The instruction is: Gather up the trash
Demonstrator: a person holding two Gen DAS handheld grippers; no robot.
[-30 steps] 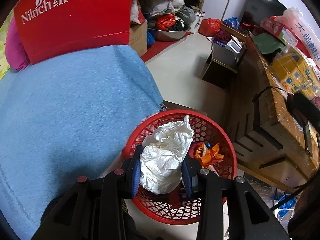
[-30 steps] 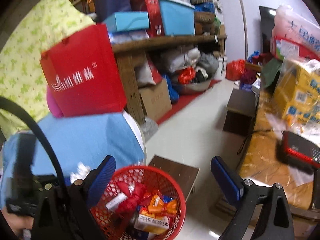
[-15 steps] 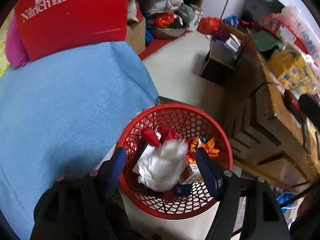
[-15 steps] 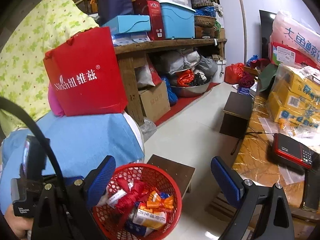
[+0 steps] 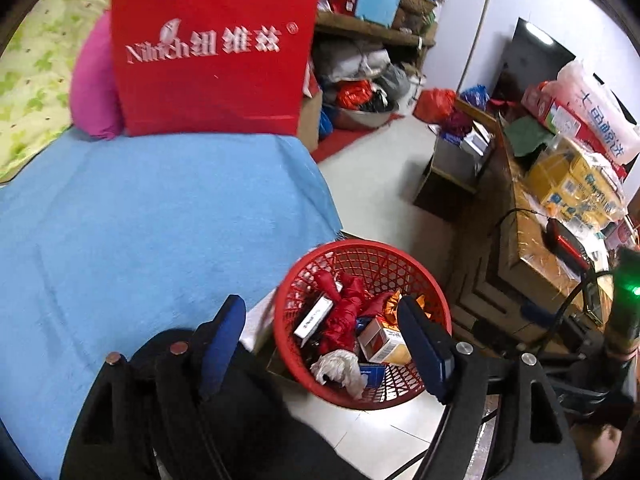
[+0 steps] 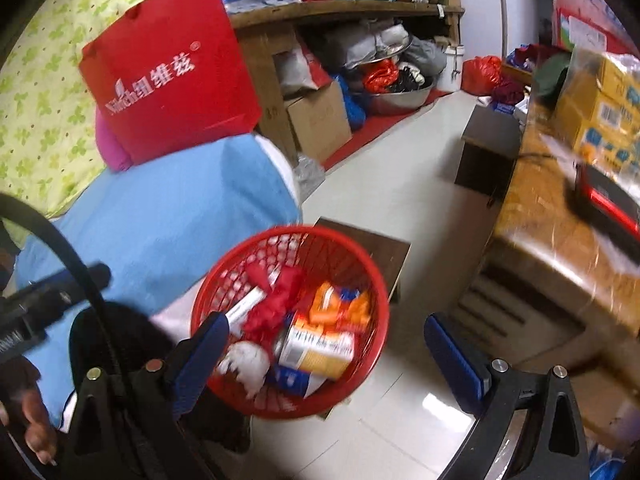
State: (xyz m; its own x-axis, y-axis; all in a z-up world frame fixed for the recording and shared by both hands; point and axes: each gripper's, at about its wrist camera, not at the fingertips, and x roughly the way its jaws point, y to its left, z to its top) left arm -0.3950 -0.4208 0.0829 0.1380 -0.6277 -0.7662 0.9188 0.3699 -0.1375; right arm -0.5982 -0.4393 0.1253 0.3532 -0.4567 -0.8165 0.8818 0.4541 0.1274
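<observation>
Only the left wrist view shows the dark screen (image 5: 536,56) against the far wall, while only the right wrist view shows the cardboard box (image 6: 320,120) under the wooden shelf and a person's hand (image 6: 36,432) at the lower left edge. The left gripper (image 5: 320,344) has just been opening; its jaws stand apart with nothing between them, above the red basket (image 5: 436,292). The right gripper (image 6: 332,356) is also wide apart and empty. In the basket, beside the blue blanket (image 5: 140,232), lie the crumpled white paper (image 5: 340,368), a red wrapper (image 5: 344,312), a small carton (image 5: 384,344) and an orange packet (image 6: 336,308).
</observation>
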